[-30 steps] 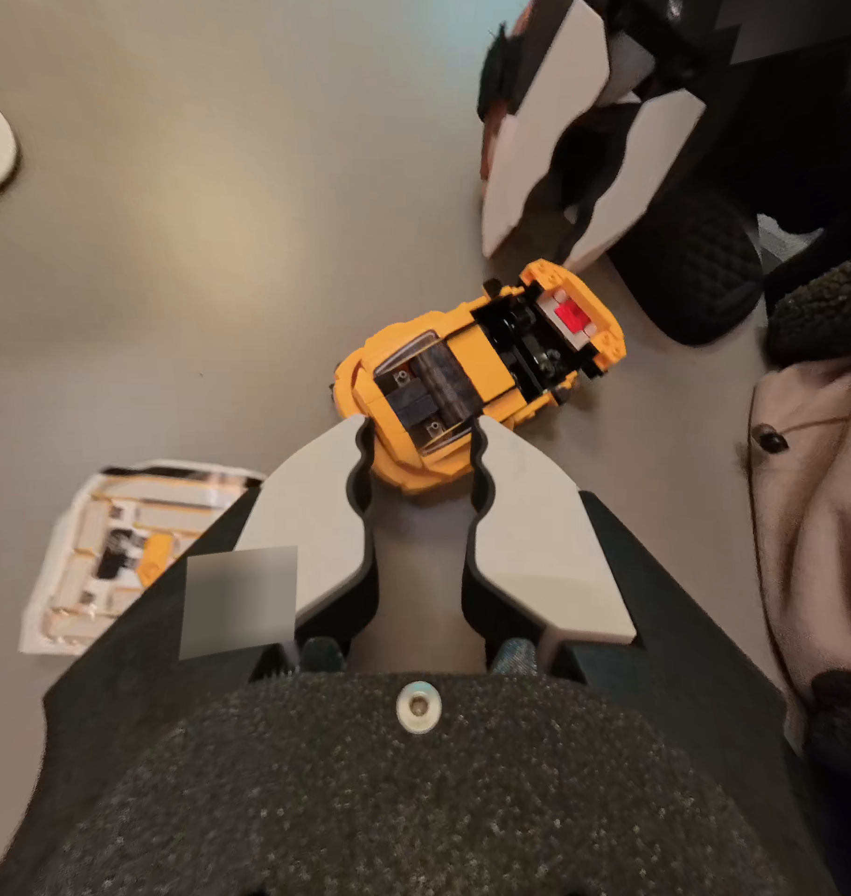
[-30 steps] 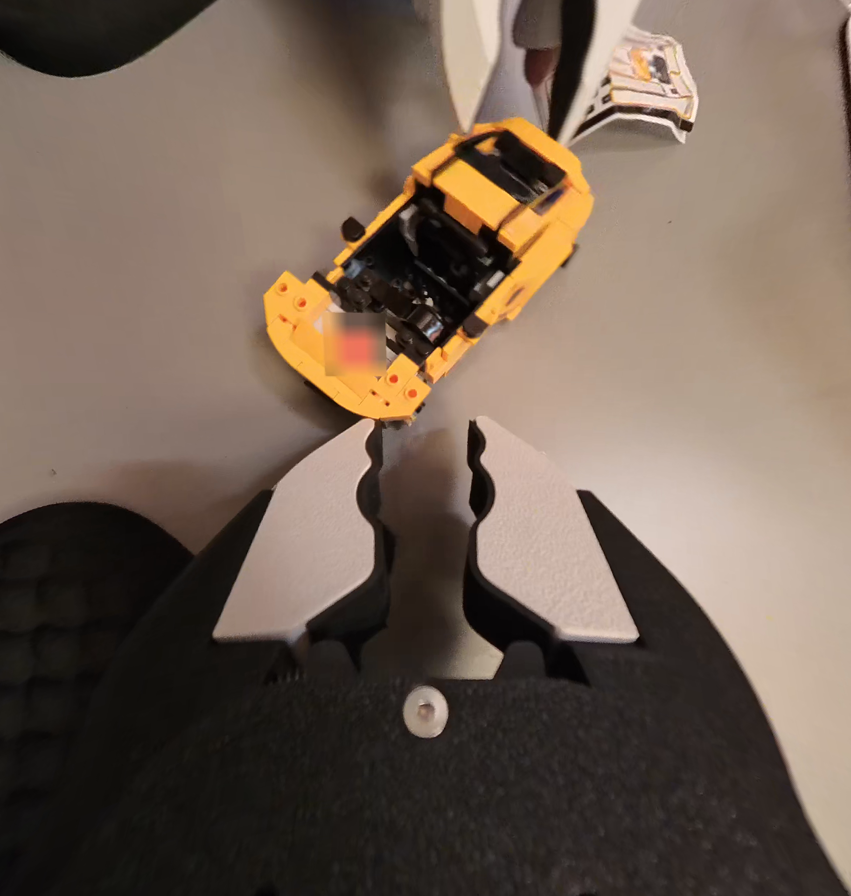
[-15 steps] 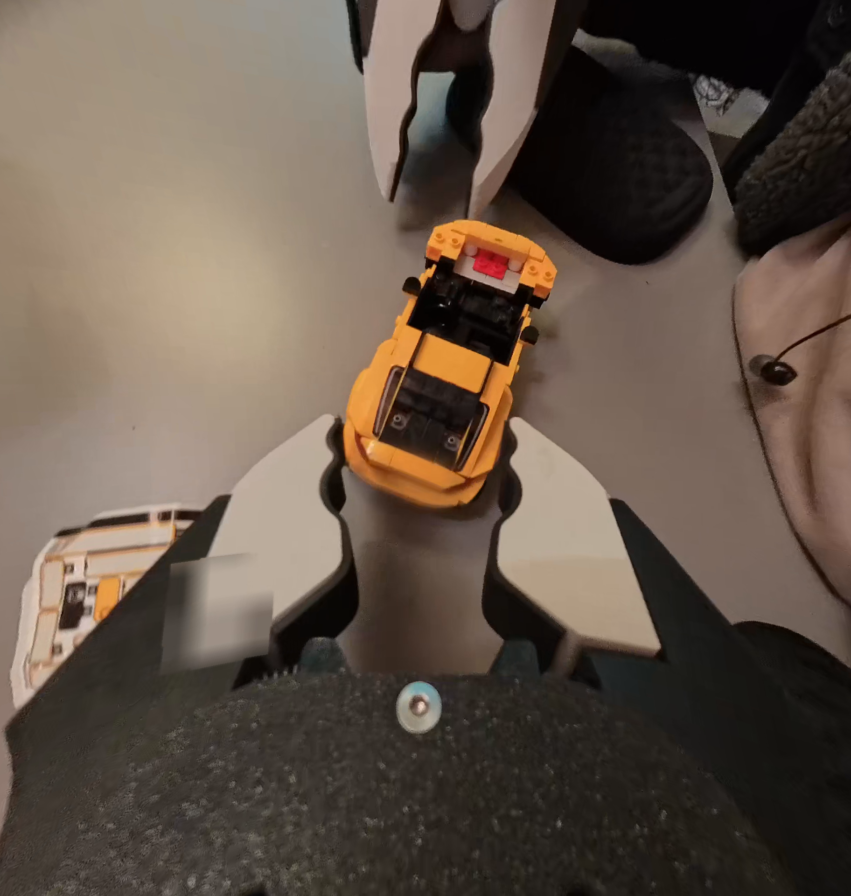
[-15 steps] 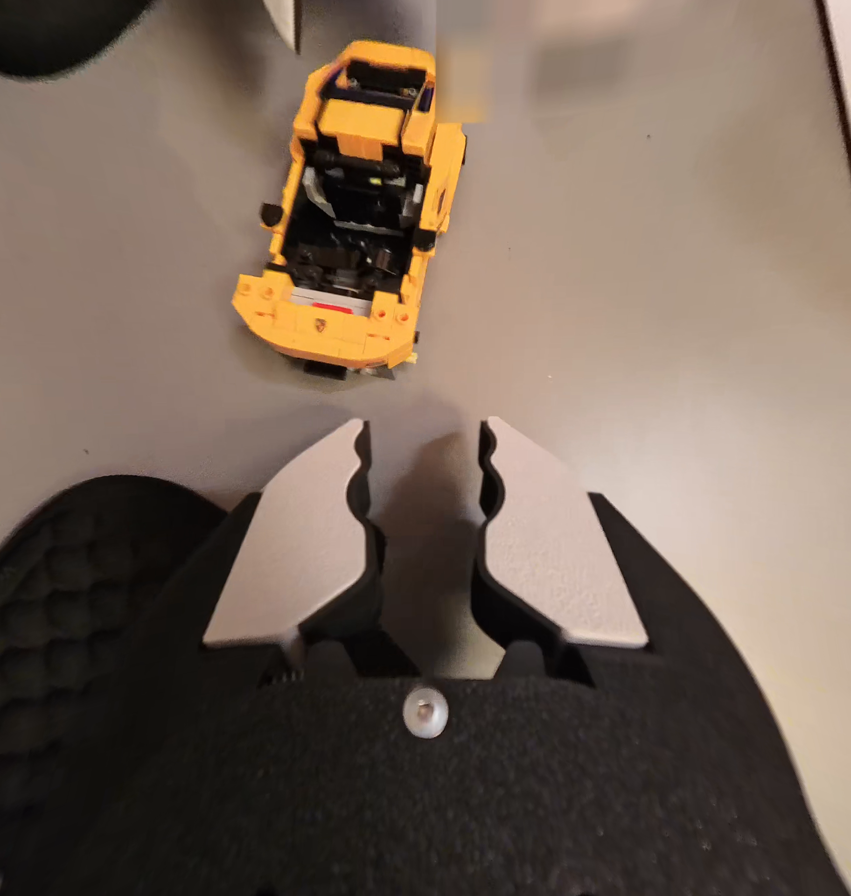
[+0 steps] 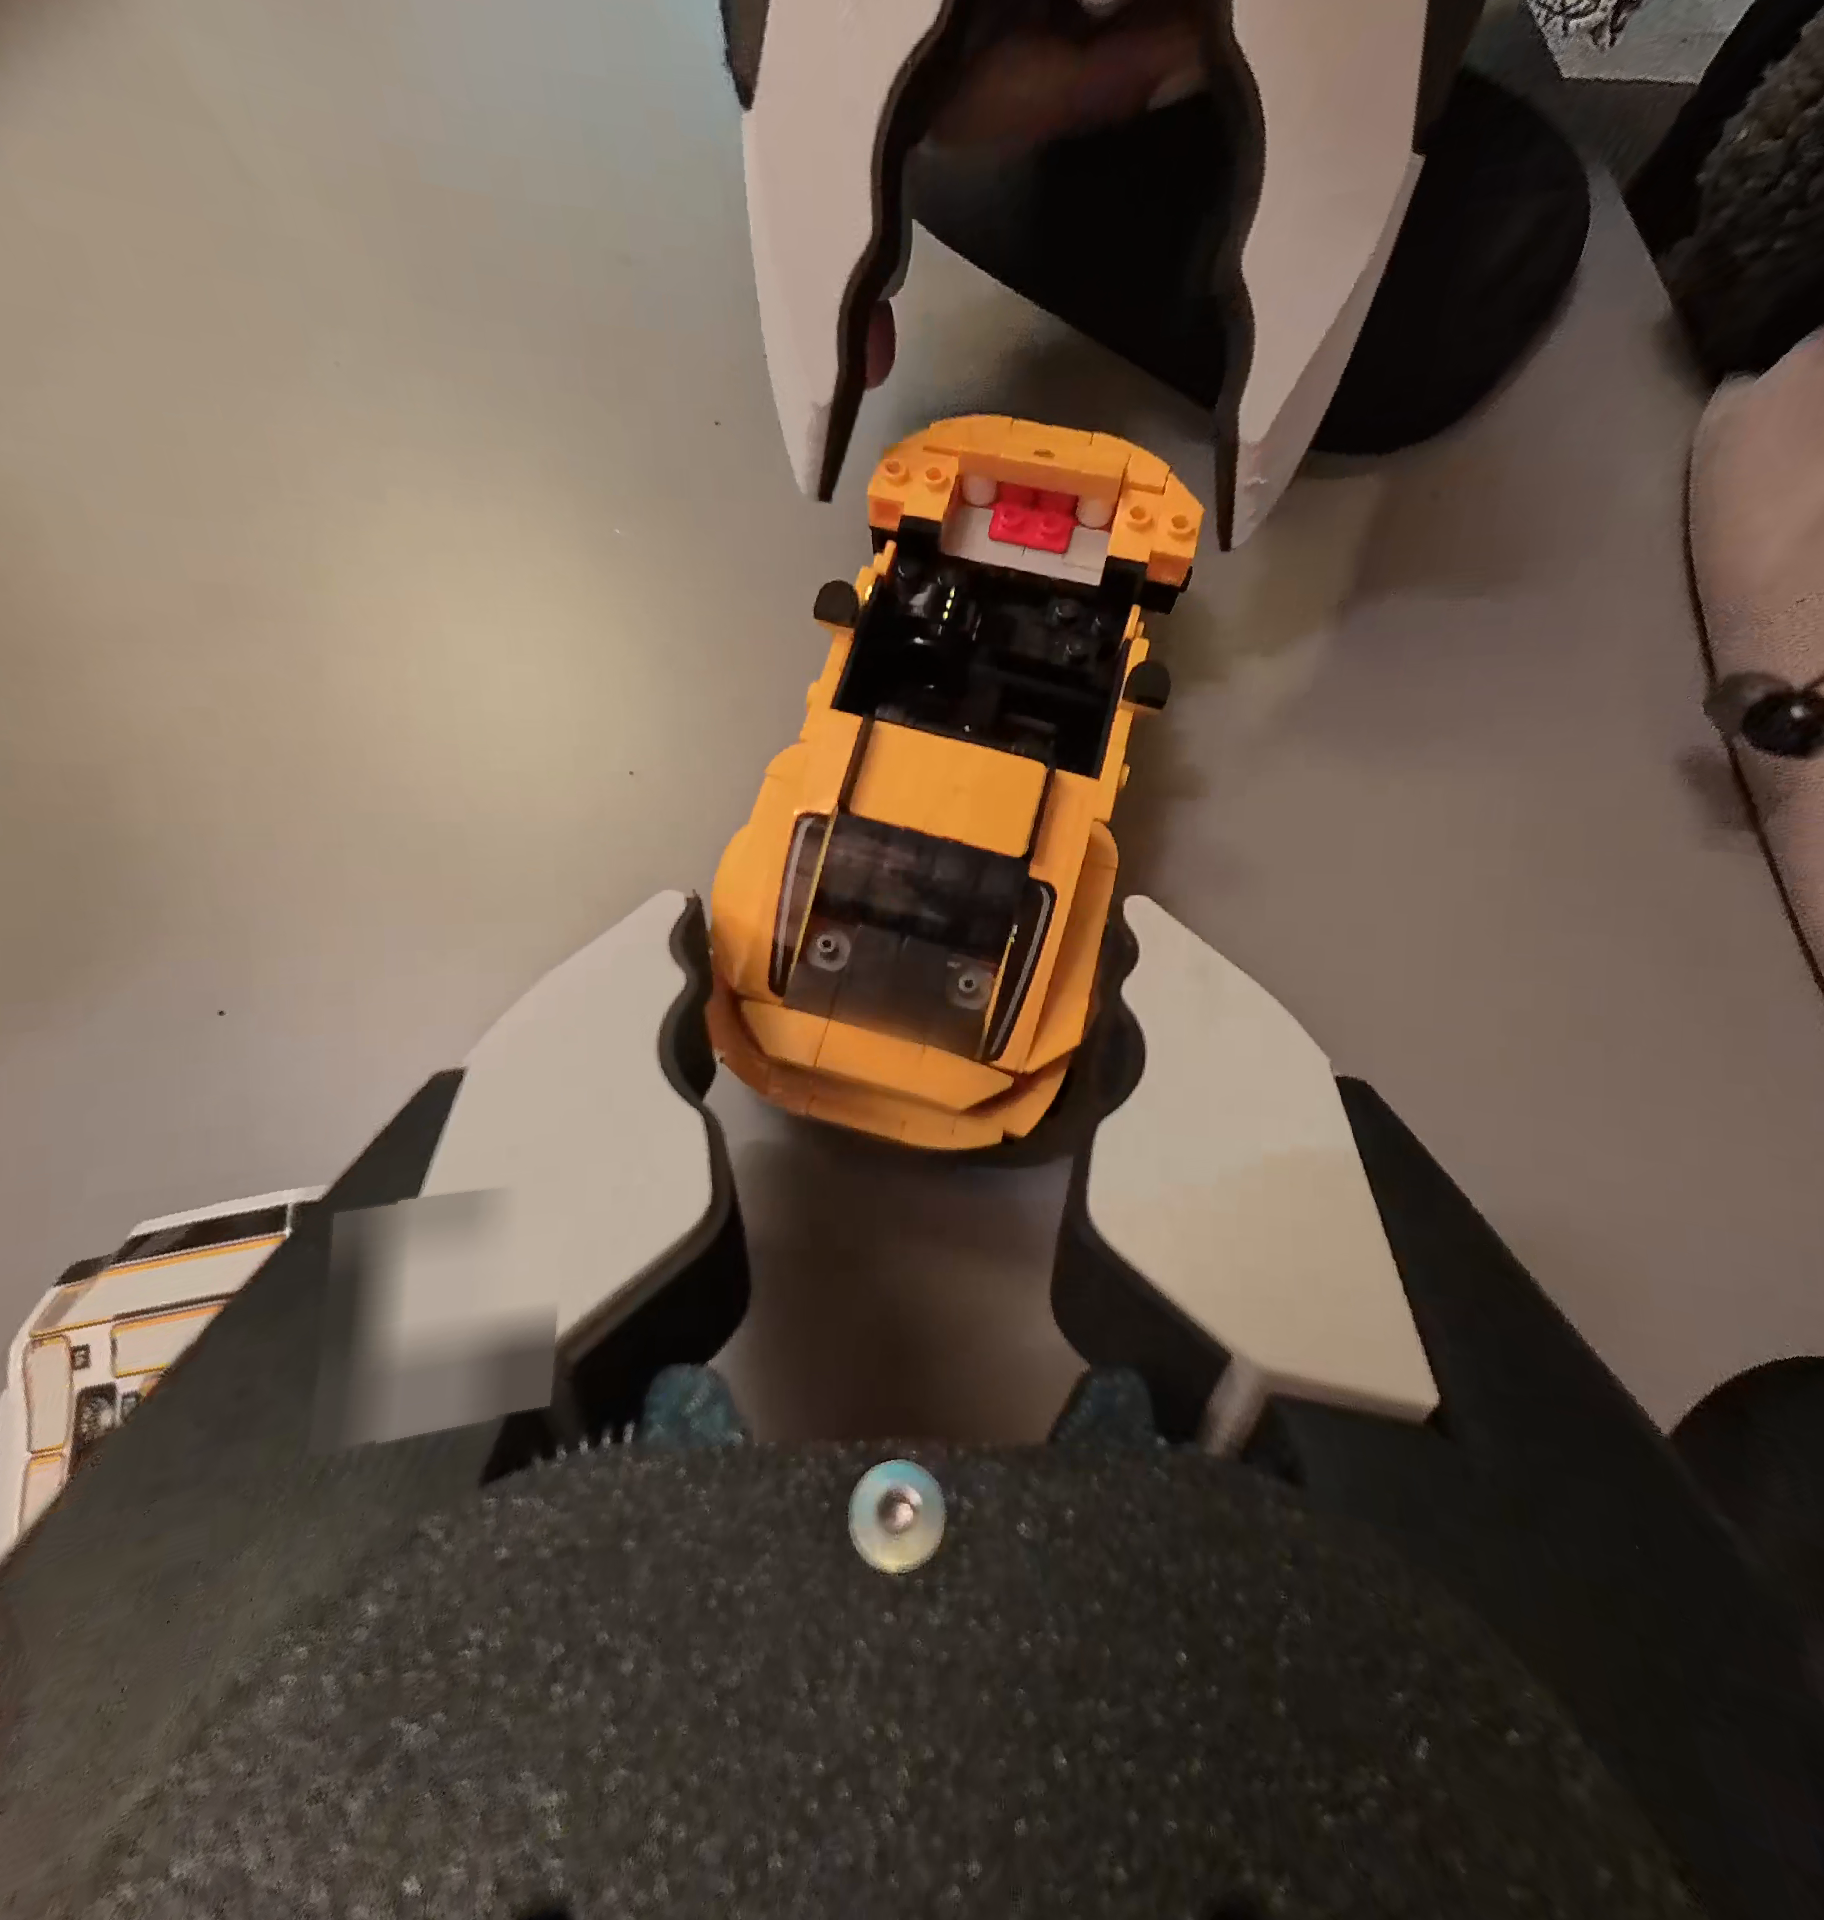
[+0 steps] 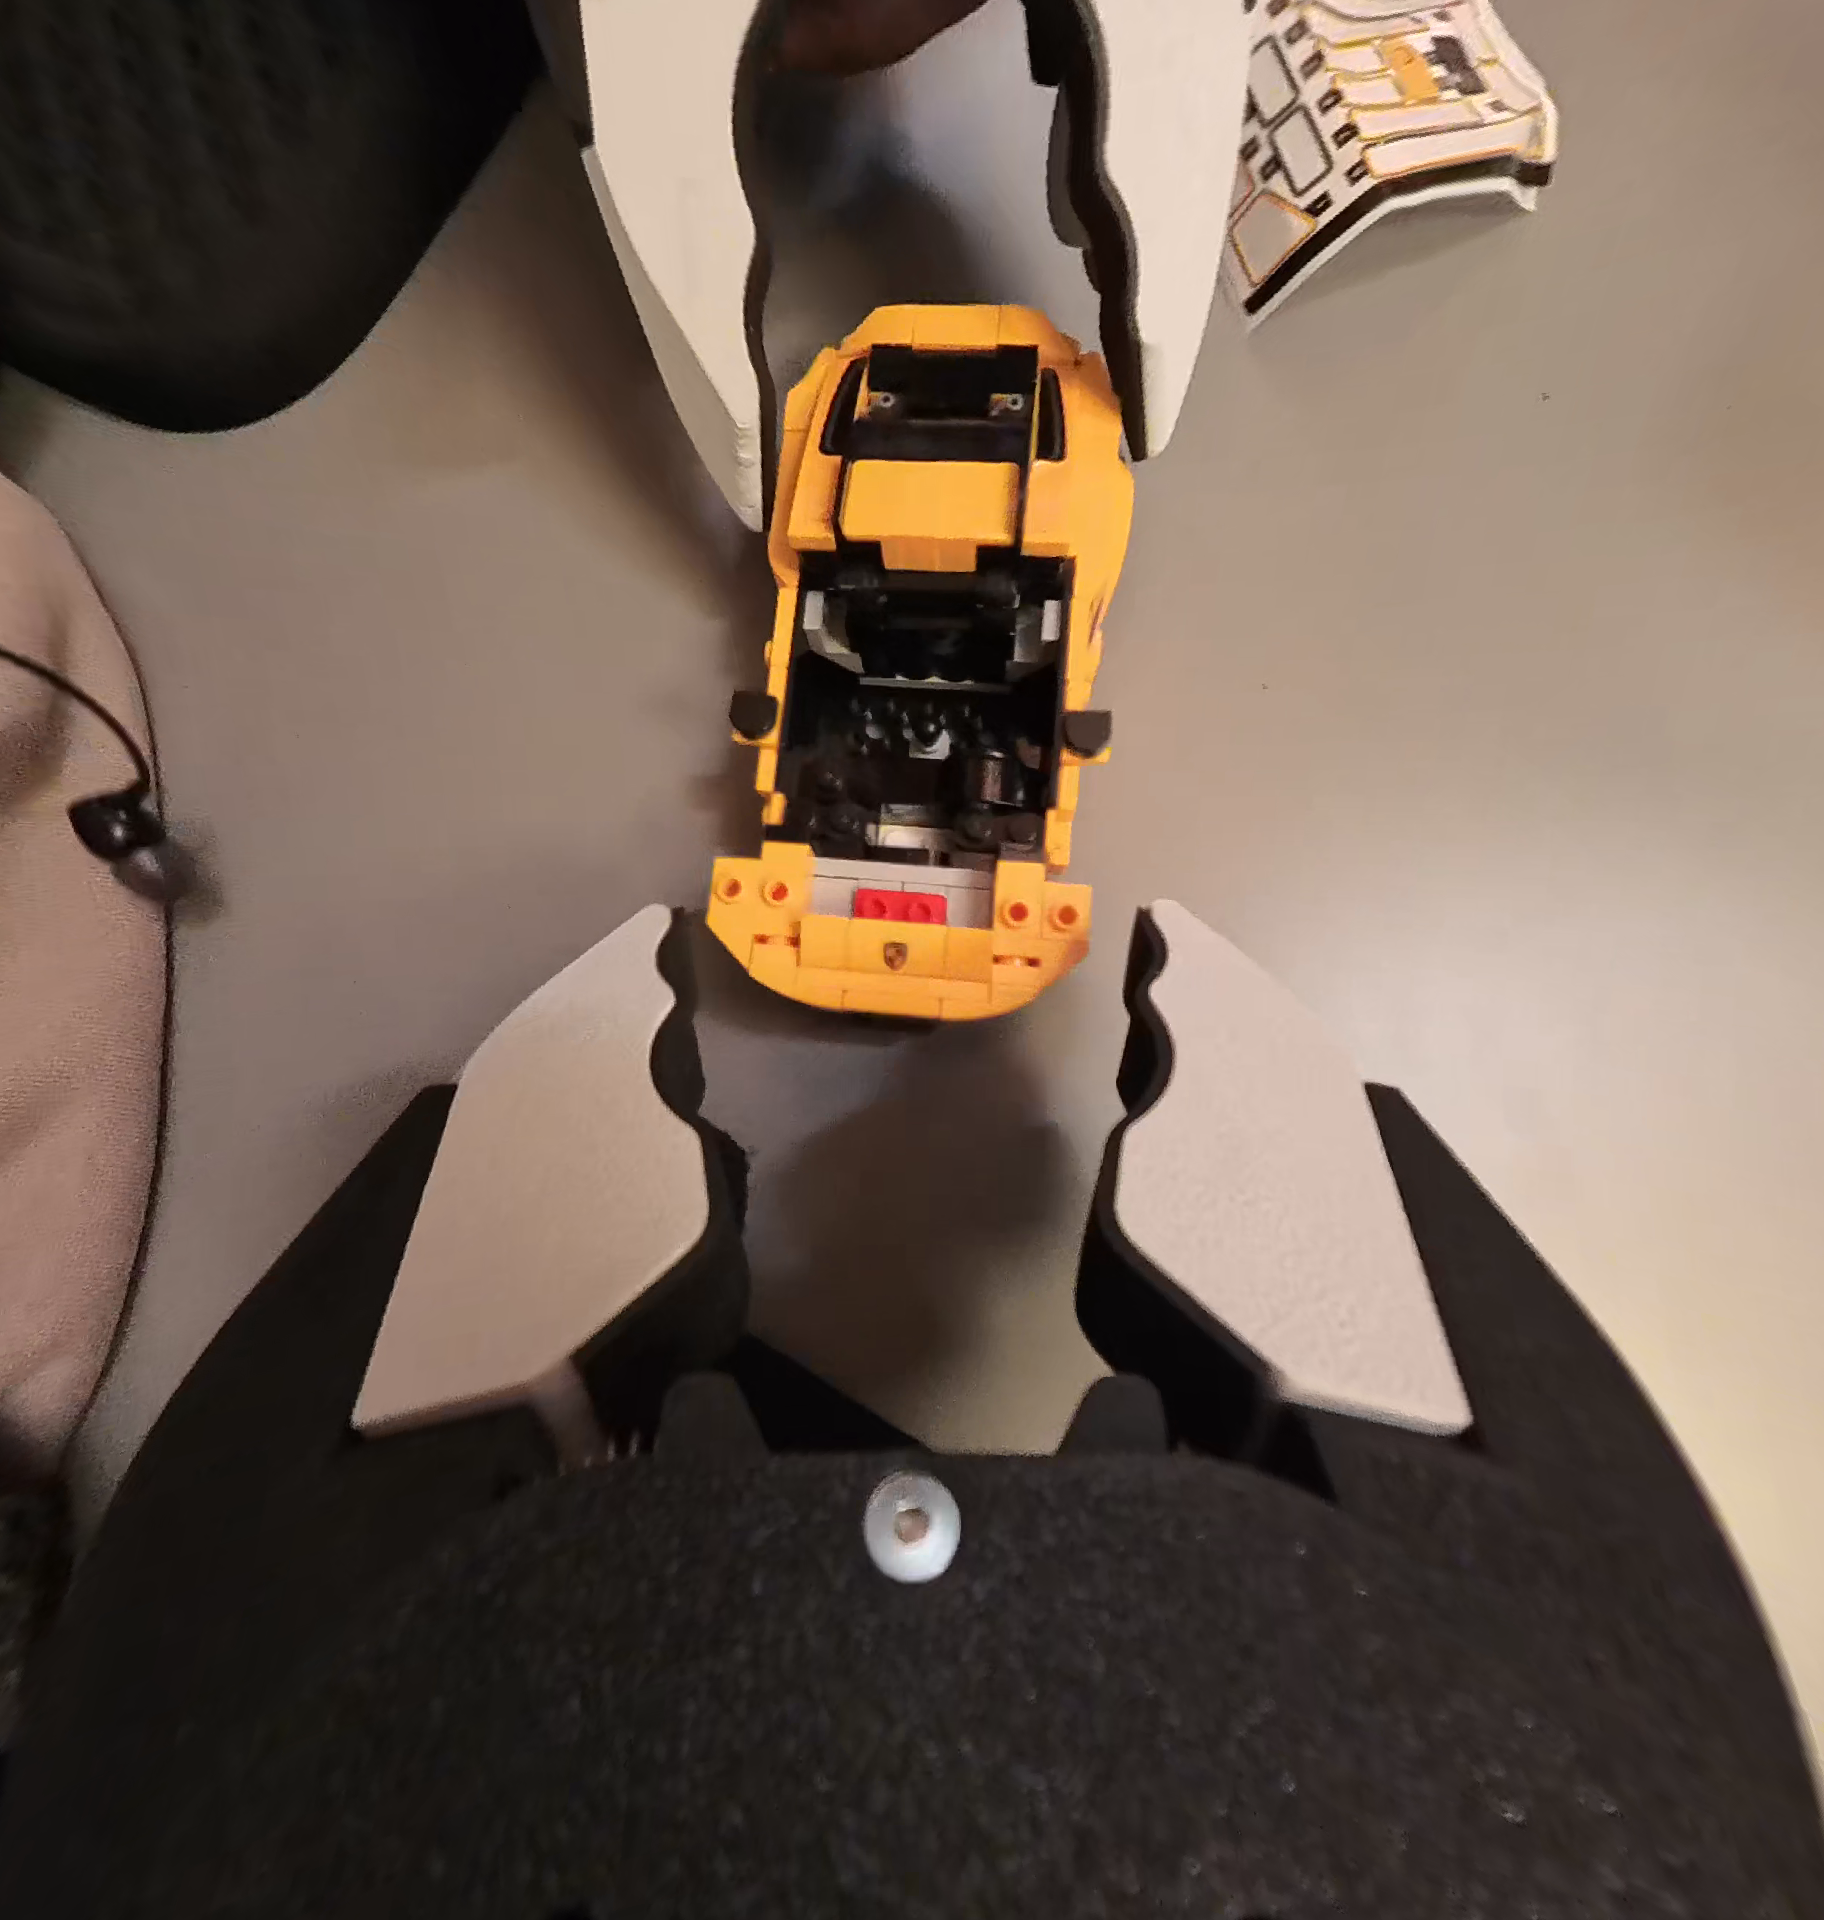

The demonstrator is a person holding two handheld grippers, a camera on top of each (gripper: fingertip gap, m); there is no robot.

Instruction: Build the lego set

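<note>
An orange lego car (image 5: 949,831) with an open black cockpit stands on the grey table (image 5: 368,623). My left gripper (image 5: 908,904) is closed on its dark-panelled end, with a pad touching each side. My right gripper (image 6: 905,914) is open, its fingertips on either side of the car's (image 6: 929,675) red-brick end with small gaps. Each gripper also shows at the top of the other's view: the right one (image 5: 1022,509) in the left wrist view, the left one (image 6: 944,483) in the right wrist view.
An instruction booklet (image 6: 1386,135) lies on the table beside the left gripper and also shows in the left wrist view (image 5: 108,1351). A black quilted object (image 6: 212,208) and a beige garment with a black cord toggle (image 6: 35,831) lie on the side away from the booklet. There is about 8 centimetres between the tips of the two grippers.
The car has turned to lie in line with both grippers. The left jaws have widened around its end. The right gripper has opened wider and moved up to the red-brick end.
</note>
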